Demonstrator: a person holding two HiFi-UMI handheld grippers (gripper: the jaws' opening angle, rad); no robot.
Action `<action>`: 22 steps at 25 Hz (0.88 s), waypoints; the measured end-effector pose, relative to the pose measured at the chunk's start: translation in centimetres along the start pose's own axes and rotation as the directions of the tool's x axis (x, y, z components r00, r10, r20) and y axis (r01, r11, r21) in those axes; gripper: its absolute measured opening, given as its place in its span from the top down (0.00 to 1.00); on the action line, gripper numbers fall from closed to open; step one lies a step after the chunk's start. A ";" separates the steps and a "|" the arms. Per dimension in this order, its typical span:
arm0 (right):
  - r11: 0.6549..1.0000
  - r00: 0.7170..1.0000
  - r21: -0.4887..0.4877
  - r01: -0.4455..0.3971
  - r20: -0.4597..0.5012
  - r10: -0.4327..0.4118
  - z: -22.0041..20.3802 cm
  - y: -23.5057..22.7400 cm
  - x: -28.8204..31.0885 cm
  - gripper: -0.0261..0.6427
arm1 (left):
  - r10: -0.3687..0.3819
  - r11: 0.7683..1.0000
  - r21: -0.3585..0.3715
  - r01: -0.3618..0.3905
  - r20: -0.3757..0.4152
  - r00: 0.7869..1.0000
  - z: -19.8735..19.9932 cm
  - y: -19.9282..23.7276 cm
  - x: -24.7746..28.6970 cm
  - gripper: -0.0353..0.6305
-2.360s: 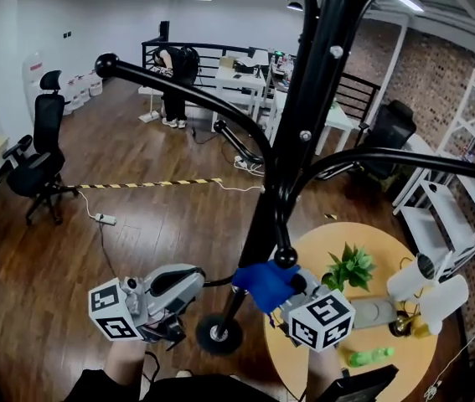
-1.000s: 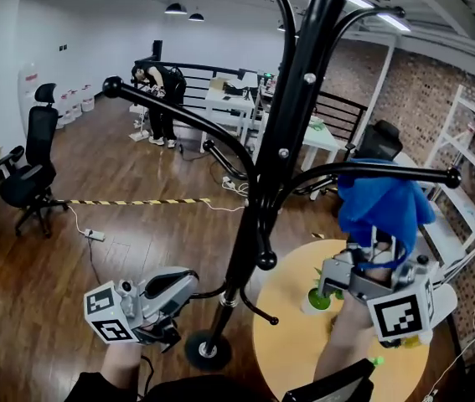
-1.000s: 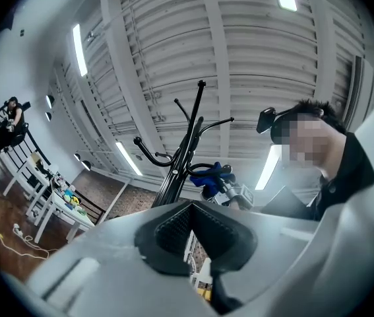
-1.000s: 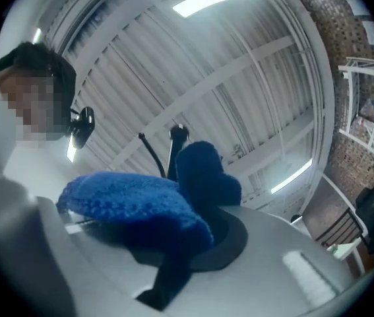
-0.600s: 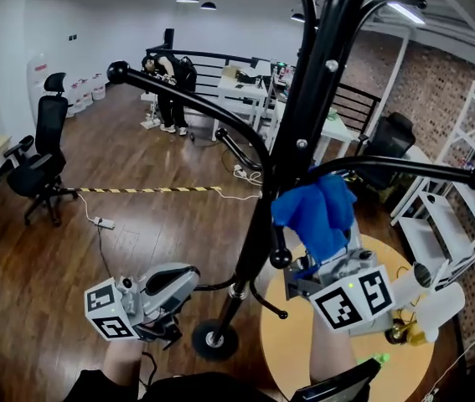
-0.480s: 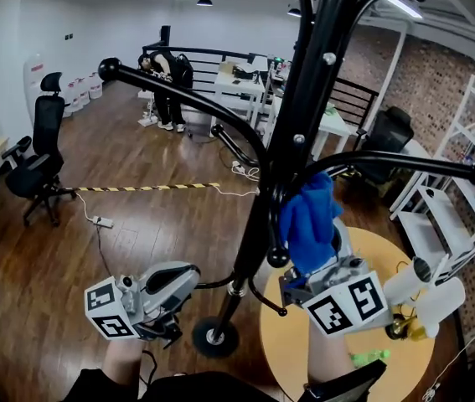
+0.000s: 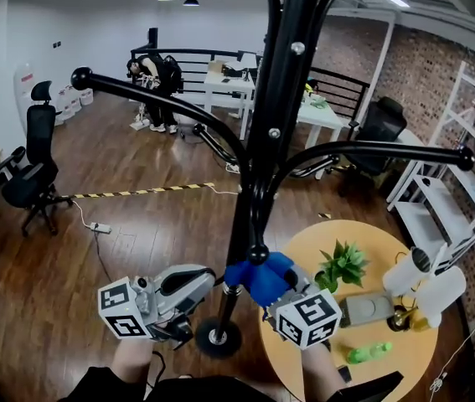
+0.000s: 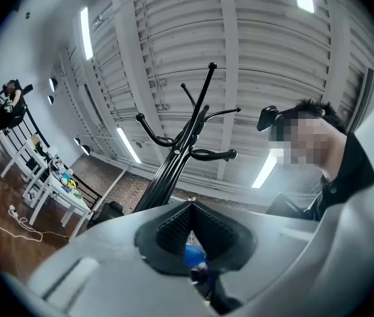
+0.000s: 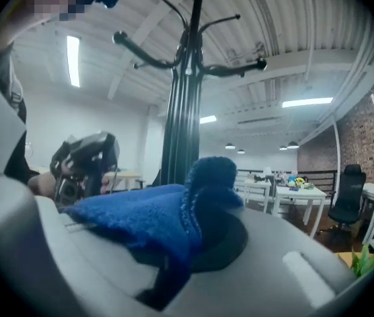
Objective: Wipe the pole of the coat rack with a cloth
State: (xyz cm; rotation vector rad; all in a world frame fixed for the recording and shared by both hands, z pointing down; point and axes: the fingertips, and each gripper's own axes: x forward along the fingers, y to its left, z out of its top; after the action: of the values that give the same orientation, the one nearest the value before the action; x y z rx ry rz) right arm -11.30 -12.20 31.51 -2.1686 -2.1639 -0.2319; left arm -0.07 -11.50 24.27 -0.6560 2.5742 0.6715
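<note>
The black coat rack pole [image 7: 260, 153] rises from its round base [image 7: 218, 337], with curved arms branching off. A blue cloth [image 7: 255, 277] is bunched against the pole low down, just under a round knob. My right gripper [image 7: 272, 289] is shut on the blue cloth. In the right gripper view the cloth [image 9: 163, 216] drapes over and hides the jaws, with the pole [image 9: 183, 111] right behind it. My left gripper [image 7: 197, 280] hangs left of the pole, its pads [image 8: 173, 226] closed together. A low hook reaches toward its tip; I cannot tell if they touch.
A round wooden table [image 7: 392, 245] stands right of the base, carrying a potted plant [image 7: 345, 265], a green bottle [image 7: 369, 356] and white lamps [image 7: 425, 281]. An office chair [image 7: 28, 174], floor tape [image 7: 136, 192], white shelves [image 7: 438, 212] and a distant person [image 7: 160, 78] lie farther off.
My right gripper came in from the rack's right arm to the pole and slid the blue cloth down to just under the low knob. The left gripper stayed in place.
</note>
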 end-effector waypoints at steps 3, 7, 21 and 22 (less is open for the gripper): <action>0.995 0.970 -0.088 -0.050 -0.241 0.027 -5.7 1.3 0.5 0.93 | -0.020 1.000 -0.017 0.020 -0.009 1.000 -0.6 -0.2 0.8 0.96; 0.983 0.916 -0.159 -0.088 -0.402 0.017 -9.7 2.2 -0.2 0.93 | -0.037 0.999 -0.030 0.037 -0.012 0.999 -0.8 -0.3 1.4 0.96; 0.991 0.911 -0.121 -0.056 -0.413 0.001 -10.0 0.8 -2.0 0.93 | 0.000 1.000 -0.007 0.000 0.011 1.000 -0.3 -0.4 0.0 0.96; 0.988 0.912 -0.144 -0.059 -0.410 -0.005 -9.9 0.9 -1.3 0.93 | 0.009 1.000 -0.003 -0.009 0.015 1.000 -0.1 -0.4 -0.3 0.96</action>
State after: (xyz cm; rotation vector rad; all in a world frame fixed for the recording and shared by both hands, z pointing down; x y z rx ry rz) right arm -10.96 -15.01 41.12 -1.9905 -1.9294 -0.7991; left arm 0.42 -11.76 24.34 -0.6385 2.5642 0.6803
